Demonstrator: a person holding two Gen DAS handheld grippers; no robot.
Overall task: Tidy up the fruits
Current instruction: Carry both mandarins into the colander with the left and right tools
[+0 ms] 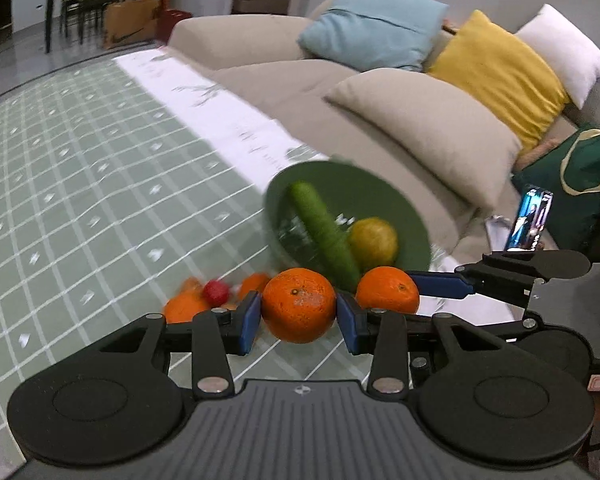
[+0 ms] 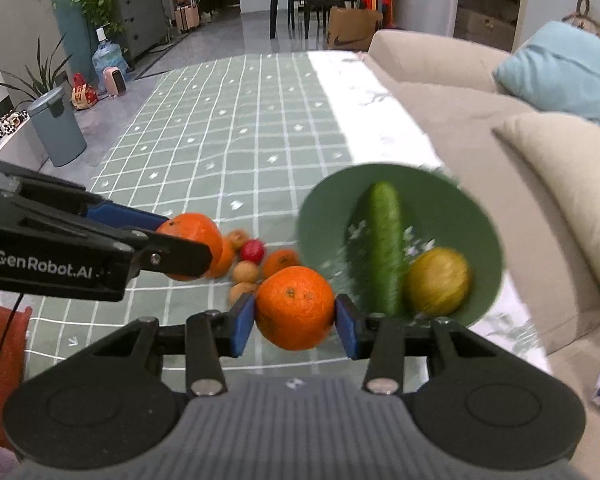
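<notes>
My left gripper (image 1: pixel 298 314) is shut on an orange (image 1: pixel 299 305), held above the checked green tablecloth. My right gripper (image 2: pixel 295 316) is shut on another orange (image 2: pixel 295 307); that orange also shows in the left wrist view (image 1: pixel 387 289). The left gripper with its orange shows in the right wrist view (image 2: pixel 192 244). A green bowl (image 2: pixel 332 204) just ahead holds a cucumber (image 2: pixel 385 240) and a yellow-green fruit (image 2: pixel 438 282). Several small fruits lie left of the bowl: a red one (image 2: pixel 252 251), a small orange (image 2: pixel 280 262) and brown ones (image 2: pixel 245 272).
The table carries a green checked cloth (image 2: pixel 220 132). A beige sofa (image 2: pixel 480 128) with blue, yellow and white cushions runs along the right side. A phone (image 1: pixel 529 218) and a green bag (image 1: pixel 572 184) lie at the right. A grey bin (image 2: pixel 58 128) stands far left.
</notes>
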